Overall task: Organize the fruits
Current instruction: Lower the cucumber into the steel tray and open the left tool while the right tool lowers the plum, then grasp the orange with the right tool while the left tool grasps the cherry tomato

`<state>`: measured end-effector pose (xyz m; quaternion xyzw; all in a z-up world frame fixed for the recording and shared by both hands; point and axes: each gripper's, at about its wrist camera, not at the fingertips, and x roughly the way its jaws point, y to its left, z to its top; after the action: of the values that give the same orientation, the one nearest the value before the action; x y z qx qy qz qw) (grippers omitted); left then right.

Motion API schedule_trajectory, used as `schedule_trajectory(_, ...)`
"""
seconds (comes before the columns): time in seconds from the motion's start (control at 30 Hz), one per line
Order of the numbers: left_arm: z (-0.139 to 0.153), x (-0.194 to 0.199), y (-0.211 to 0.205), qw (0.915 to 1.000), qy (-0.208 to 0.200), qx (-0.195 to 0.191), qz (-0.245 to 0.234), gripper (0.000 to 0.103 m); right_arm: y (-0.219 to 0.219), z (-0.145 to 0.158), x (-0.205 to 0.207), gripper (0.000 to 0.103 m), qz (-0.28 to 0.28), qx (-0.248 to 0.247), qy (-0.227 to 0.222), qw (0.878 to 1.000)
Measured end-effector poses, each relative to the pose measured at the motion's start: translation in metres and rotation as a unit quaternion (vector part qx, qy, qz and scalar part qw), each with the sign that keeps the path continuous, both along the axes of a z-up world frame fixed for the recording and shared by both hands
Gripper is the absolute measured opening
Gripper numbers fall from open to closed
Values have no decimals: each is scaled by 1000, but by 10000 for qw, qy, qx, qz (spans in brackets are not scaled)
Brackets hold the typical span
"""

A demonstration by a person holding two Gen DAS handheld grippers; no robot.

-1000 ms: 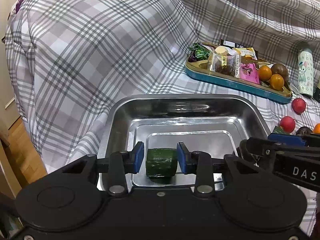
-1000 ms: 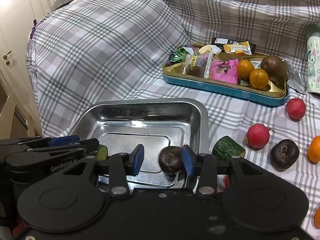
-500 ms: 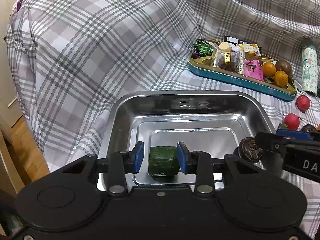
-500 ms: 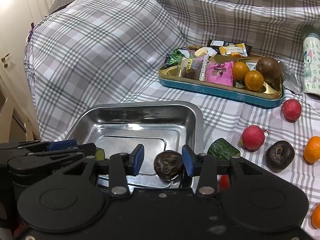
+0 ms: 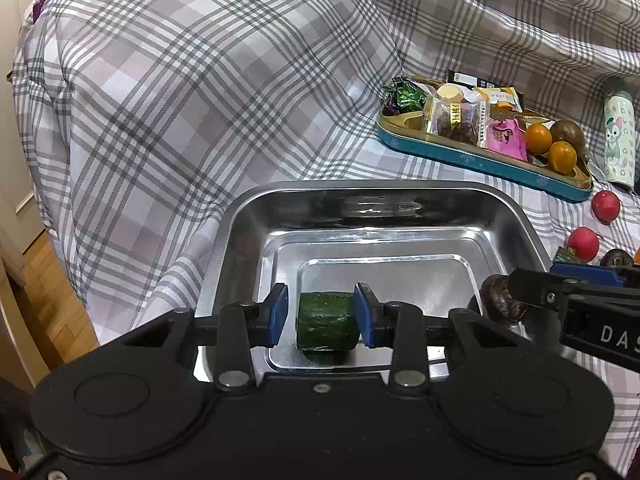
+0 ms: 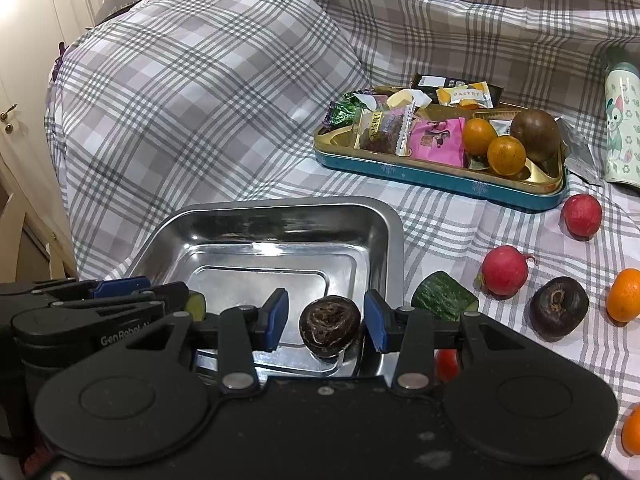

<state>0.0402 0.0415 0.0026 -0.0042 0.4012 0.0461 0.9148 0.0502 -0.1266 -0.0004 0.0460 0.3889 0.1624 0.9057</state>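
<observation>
**Step in hand: release of 2 items into the steel tray (image 5: 516,216).**
Your left gripper (image 5: 320,314) and right gripper (image 6: 326,316) stood with jaws parted around the cucumber piece (image 5: 326,320) and dark fruit (image 6: 330,326), lower centre; next you likely needed to withdraw clear.

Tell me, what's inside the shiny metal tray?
The metal tray holds a cucumber piece and a dark brown fruit, each between open tongs. The tongs' black bodies cover its near edge.

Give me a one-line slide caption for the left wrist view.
Open left gripper straddles a cucumber chunk in the steel tray.
</observation>
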Motion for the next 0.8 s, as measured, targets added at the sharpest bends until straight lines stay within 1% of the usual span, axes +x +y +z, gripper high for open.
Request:
schedule_trajectory(0.4,1,0,-1,10000,-19,13,4,45,-2,2,0,44,-61,36,-1,10000)
schedule_trajectory(0.53,5,-8,0,9996,-272,-36,75,45,-6,5,-1,44,-131,57,-28,9999)
schedule_trajectory(0.63,7,-11,-2,9990,-432,17,88,45,-12,7,-1,44,-226,66,-34,9997)
schedule_trajectory(0.8,11,-13,-8,9984,-538,147,18,45,-29,8,0,44,-552,37,54,9985)
